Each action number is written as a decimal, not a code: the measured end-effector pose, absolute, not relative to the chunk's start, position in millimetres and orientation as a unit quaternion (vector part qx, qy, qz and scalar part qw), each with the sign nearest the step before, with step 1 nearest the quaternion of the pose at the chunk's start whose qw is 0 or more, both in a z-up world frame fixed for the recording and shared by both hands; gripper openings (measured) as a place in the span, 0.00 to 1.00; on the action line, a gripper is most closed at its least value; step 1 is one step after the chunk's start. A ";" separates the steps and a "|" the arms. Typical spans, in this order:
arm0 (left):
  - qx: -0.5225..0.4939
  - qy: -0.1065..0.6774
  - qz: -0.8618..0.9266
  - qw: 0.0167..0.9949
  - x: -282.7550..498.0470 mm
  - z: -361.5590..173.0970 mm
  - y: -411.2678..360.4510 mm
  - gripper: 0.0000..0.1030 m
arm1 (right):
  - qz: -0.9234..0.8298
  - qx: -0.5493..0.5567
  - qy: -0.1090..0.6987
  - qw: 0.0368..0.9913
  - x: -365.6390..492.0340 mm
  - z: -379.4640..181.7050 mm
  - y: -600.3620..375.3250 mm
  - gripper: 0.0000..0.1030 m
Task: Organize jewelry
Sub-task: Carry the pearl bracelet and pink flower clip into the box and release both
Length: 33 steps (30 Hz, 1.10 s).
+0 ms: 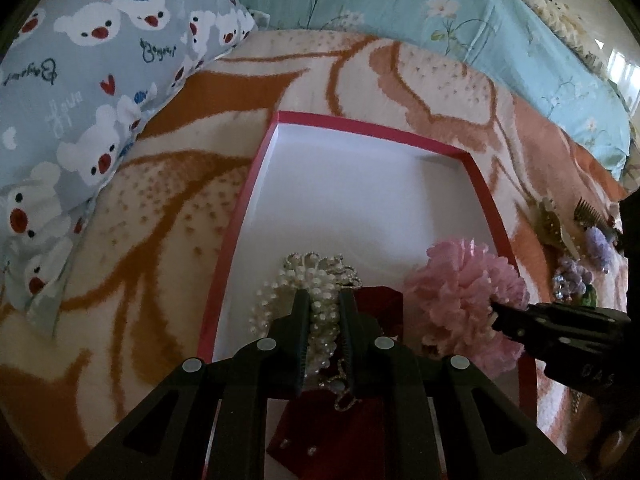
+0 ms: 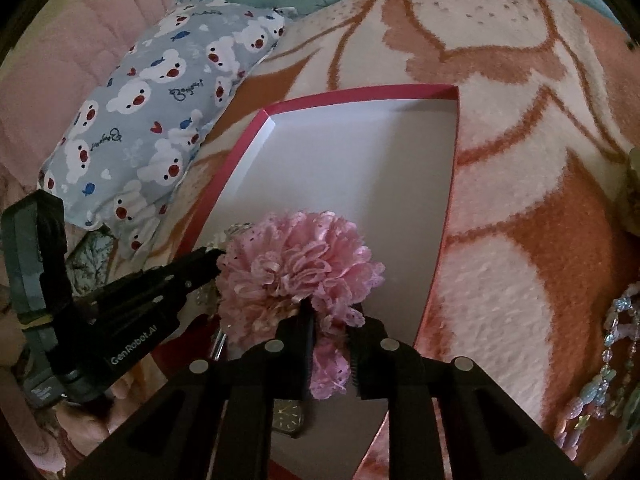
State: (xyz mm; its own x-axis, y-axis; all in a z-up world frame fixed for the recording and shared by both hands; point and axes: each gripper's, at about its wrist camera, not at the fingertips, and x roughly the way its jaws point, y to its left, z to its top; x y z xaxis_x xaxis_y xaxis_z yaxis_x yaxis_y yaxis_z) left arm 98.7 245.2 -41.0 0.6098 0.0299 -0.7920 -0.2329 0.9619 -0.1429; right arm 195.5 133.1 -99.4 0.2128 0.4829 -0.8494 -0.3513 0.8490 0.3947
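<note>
A shallow white box with a pink rim (image 1: 240, 216) lies on the blanket; it also shows in the right wrist view (image 2: 360, 94). My left gripper (image 1: 324, 300) is shut on a pearl bead ornament (image 1: 304, 284), held over the box's near part, above a dark red piece (image 1: 380, 300). My right gripper (image 2: 330, 312) is shut on a pink fabric flower (image 2: 296, 264) and holds it over the box; the flower also shows in the left wrist view (image 1: 460, 292). The left gripper's fingertips (image 2: 208, 256) reach the flower's left side.
A bear-print pillow (image 1: 80, 92) lies left of the box. Several hair ornaments (image 1: 576, 248) lie on the orange and cream blanket right of the box, with beaded pieces (image 2: 612, 344). A wristwatch (image 2: 286, 420) lies in the box's near end.
</note>
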 end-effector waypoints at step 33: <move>-0.127 0.408 0.047 0.903 61.2 -1.6 212.1 0.45 | 0.238 0.103 0.530 0.807 169.2 -55.8 55.3 0.50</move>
State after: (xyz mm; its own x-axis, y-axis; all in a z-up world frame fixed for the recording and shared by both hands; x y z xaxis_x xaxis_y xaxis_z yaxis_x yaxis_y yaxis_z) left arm 61.2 212.1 -1.6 0.6629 -0.0193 -0.7484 -0.1881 0.9633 -0.1915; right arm 169.2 55.3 -55.8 0.3252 0.4936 -0.8066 -0.2757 0.8654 0.4185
